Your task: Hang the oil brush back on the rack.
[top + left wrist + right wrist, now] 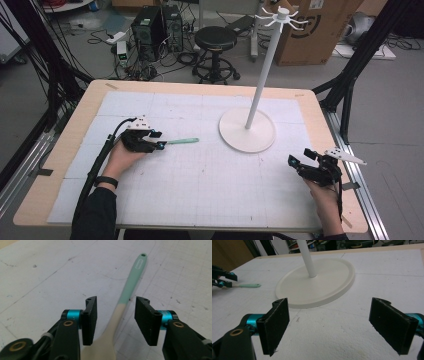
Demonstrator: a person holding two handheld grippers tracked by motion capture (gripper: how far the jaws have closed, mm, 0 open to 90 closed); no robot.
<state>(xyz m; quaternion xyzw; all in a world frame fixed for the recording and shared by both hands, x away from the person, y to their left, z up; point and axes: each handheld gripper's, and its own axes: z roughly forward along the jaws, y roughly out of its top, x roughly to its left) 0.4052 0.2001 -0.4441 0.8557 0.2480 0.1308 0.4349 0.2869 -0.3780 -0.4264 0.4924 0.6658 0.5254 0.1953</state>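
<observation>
Jaws of left gripper (115, 320) parted around spatula (125, 300), no legible writing

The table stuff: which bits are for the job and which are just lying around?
For the job, probably:
spatula, between the open left gripper
white stand
right gripper, open

Just around:
stool
computers
box
</observation>
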